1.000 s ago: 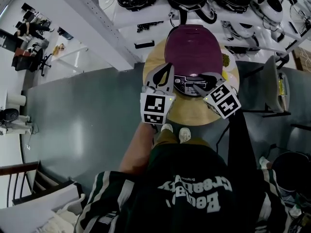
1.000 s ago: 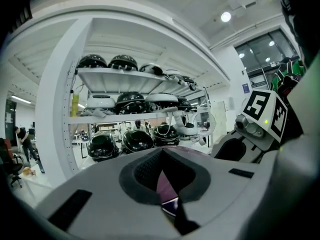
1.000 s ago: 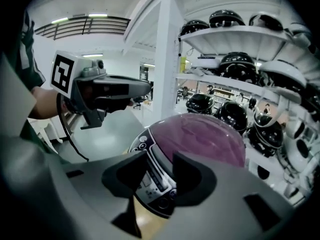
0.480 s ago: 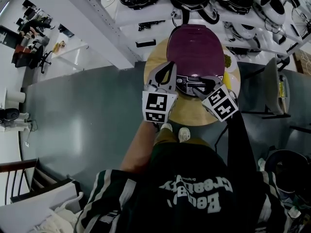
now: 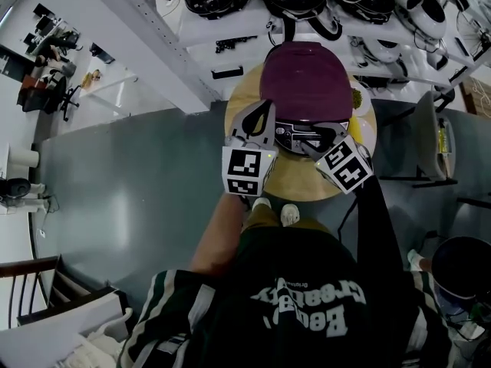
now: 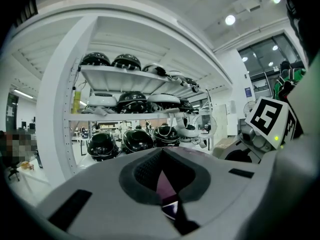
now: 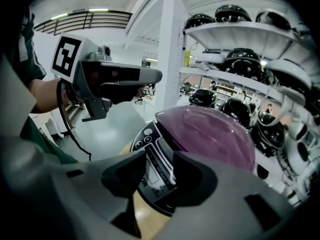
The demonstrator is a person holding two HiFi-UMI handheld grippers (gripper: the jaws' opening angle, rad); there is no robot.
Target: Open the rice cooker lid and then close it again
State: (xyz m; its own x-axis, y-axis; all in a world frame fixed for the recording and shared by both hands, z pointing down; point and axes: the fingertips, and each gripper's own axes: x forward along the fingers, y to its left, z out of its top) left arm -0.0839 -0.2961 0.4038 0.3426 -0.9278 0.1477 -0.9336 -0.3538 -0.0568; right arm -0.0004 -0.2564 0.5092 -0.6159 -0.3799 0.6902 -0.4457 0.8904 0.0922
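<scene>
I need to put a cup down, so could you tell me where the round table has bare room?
Bare wood shows on the round table between the rice cooker and the near edge. The right rim is crowded by a yellow-green item.

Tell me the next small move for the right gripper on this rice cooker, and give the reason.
Probably ease the right gripper down onto the front edge of the lid, where a release catch would likely sit. The lid looks shut. The right gripper's open jaws hang just over the control panel, and the left gripper sits shut to the left of the lid.
</scene>
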